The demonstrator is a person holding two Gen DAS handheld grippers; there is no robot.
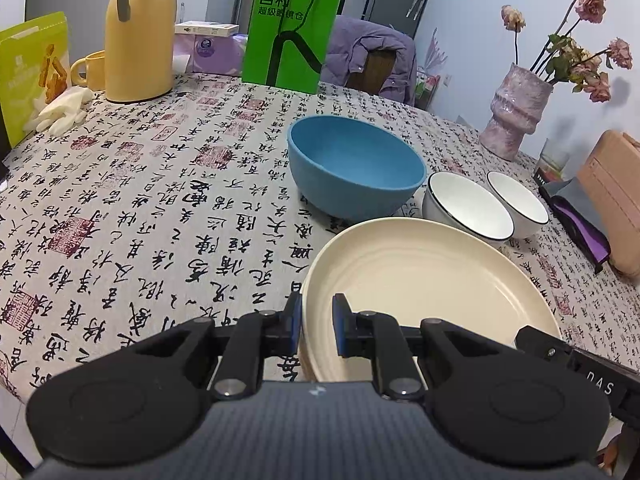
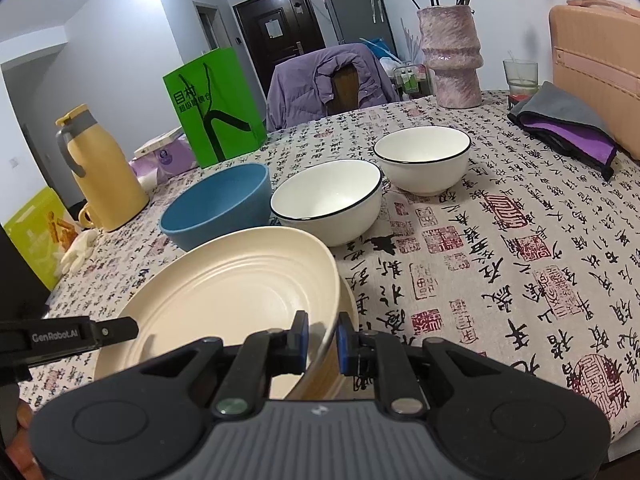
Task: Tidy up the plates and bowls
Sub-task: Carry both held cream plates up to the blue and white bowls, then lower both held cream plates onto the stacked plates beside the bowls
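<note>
we had the left tool [image 1: 316,326] clamped on the cream plate's [image 1: 432,276] left rim and the right tool [image 2: 322,336] clamped on its right rim, plate tilted just above a second plate [image 2: 347,300] on the worktop [image 2: 500,272]. beyond sat the blue bowl [image 1: 356,168] and two white bowls [image 2: 326,200] [image 2: 424,158], all empty.

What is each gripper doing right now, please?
Left gripper: closed on the left rim of the cream plate.
Right gripper: closed on the right rim of the same plate.
</note>
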